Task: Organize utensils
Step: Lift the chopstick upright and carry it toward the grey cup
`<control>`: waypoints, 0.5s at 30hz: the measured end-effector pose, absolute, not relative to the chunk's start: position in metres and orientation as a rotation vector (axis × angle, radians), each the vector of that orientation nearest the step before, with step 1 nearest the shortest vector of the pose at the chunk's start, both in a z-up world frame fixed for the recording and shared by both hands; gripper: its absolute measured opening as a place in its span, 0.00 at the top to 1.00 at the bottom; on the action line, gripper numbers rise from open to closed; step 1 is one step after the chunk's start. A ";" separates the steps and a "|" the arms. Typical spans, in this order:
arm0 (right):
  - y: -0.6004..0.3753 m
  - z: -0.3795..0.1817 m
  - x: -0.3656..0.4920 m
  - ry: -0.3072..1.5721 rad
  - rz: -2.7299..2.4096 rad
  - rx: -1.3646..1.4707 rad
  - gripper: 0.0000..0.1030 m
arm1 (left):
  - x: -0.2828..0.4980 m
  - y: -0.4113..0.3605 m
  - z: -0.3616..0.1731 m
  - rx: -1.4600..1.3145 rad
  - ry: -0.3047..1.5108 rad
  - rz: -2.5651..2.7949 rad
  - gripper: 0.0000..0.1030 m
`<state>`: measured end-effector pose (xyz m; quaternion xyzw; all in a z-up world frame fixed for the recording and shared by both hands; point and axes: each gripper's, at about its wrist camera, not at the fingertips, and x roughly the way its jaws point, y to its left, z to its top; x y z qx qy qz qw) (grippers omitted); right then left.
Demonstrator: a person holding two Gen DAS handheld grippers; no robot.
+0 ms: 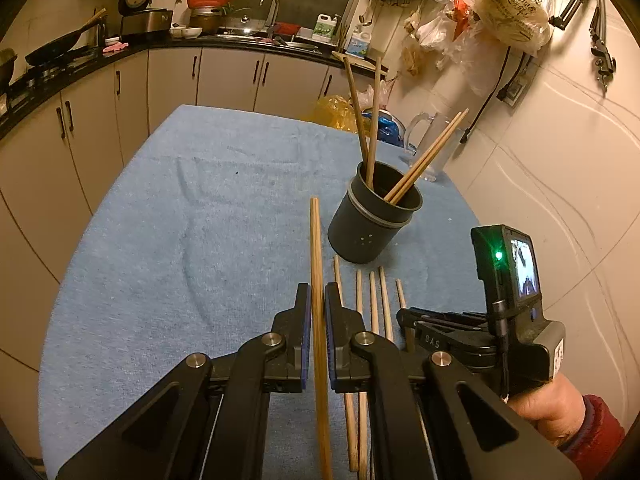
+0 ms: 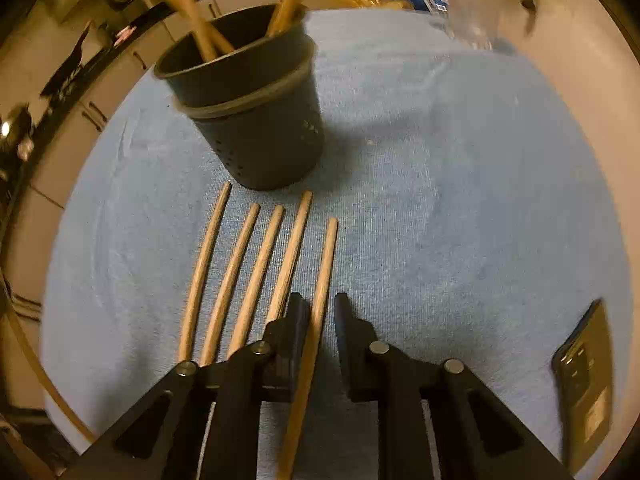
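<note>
Currently the left gripper [image 1: 318, 312] clamps one chopstick [image 1: 317, 248] at centre frame, raised for transfer to the holder [image 1: 372, 220] up right. Right gripper [image 2: 322, 312], jaws apart, straddles the rightmost loose chopstick [image 2: 326, 256] below the holder, positioned for pickup.

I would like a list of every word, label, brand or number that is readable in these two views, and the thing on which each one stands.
"BAS" — raised letters on the black body of the right gripper, seen from the left wrist view.
Plastic bag hanging on the wall: green print, too blurred to read.
Two detergent bottles on the counter: labels too small to read.
Phone on the blue cloth: markings blurred, unreadable.
</note>
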<state>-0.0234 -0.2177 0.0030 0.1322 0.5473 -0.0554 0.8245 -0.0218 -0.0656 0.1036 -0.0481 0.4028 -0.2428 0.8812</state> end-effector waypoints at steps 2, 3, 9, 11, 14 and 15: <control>-0.219 0.001 -0.023 1.151 -0.096 0.296 0.94 | -0.023 -0.066 0.104 -0.101 0.837 -0.507 0.94; -0.222 0.000 -0.023 1.144 -0.086 0.315 0.94 | -0.024 -0.066 0.105 -0.099 0.834 -0.505 0.94; -0.237 0.023 -0.048 1.011 -0.017 0.440 0.94 | -0.028 -0.068 0.112 -0.094 0.817 -0.501 0.94; -0.244 0.040 -0.064 0.924 0.018 0.480 0.94 | -0.030 -0.068 0.117 -0.093 0.805 -0.495 0.94; -0.247 0.059 -0.081 0.817 0.052 0.497 0.94 | -0.033 -0.070 0.123 -0.089 0.791 -0.493 0.94; -0.247 0.064 -0.086 0.788 0.058 0.494 0.94 | -0.034 -0.070 0.126 -0.087 0.784 -0.490 0.94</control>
